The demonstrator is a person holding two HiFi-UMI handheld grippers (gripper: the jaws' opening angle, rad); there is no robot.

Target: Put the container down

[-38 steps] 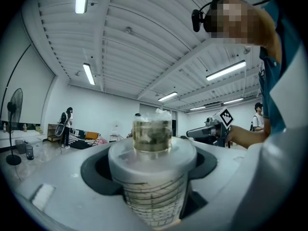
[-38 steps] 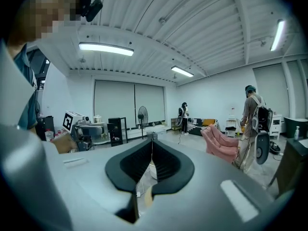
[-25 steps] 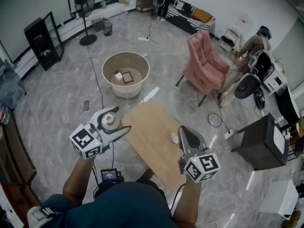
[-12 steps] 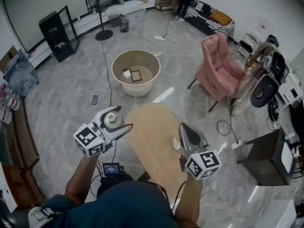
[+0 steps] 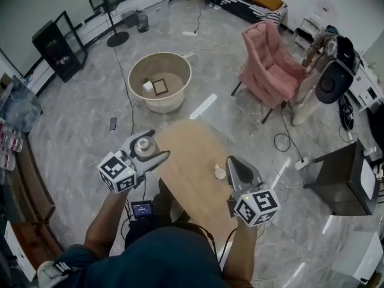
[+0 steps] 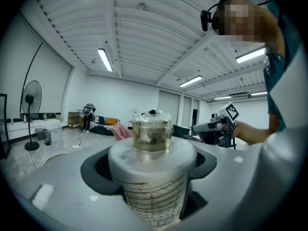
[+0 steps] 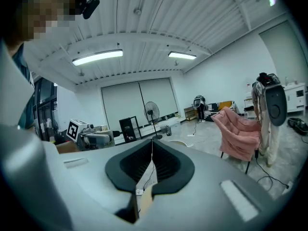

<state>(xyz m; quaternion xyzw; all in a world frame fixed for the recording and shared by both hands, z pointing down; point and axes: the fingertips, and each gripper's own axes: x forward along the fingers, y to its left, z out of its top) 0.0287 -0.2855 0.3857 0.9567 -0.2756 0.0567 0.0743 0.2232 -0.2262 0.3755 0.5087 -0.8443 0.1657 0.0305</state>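
The container (image 5: 143,147) is a pale cup with printed measuring lines and a clear lidded top (image 6: 151,134). My left gripper (image 5: 158,144) is shut on it and holds it in the air, just off the left edge of the oval wooden table (image 5: 189,161). In the left gripper view the dark pads (image 6: 98,170) hug the cup's sides (image 6: 151,196). My right gripper (image 5: 231,163) hovers over the table's right side, shut, with its pads meeting and nothing between them (image 7: 152,154). A small white object (image 5: 220,173) lies on the table just left of it.
A beige round tub (image 5: 159,69) holding a few items stands on the marble floor beyond the table. A pink armchair (image 5: 269,71) is at the back right and a dark cabinet (image 5: 336,182) at the right. Cables cross the floor, and a small screen device (image 5: 143,209) lies below the left gripper.
The head view has swung a little. Both grippers keep much the same pose, the left one still clasping the container beside the table.
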